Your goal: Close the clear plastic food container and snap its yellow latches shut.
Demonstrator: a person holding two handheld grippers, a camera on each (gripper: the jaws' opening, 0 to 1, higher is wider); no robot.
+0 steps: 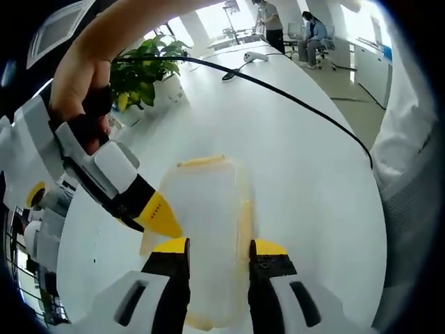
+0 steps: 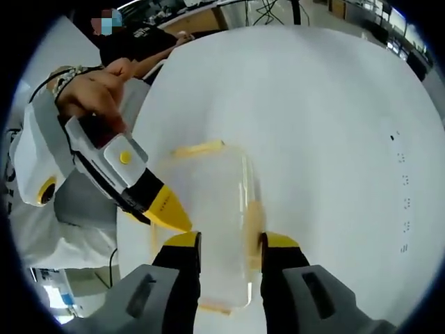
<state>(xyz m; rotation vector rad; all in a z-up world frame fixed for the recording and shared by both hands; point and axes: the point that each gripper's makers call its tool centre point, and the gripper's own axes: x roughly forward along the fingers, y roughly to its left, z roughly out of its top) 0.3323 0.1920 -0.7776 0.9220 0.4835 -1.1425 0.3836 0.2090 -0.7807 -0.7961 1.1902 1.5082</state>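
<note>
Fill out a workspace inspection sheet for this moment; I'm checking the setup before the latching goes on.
Surface: white table, mostly bare.
Job's things: clear container lying flat, yellow latches on its edges; latched or not, cannot tell.
Clutter: potted plant, small white device at the far end.
Grippers: left gripper and right gripper open, both over the container.
Cables: black cable across the table.
Surroundings: seated people in the background.
</note>
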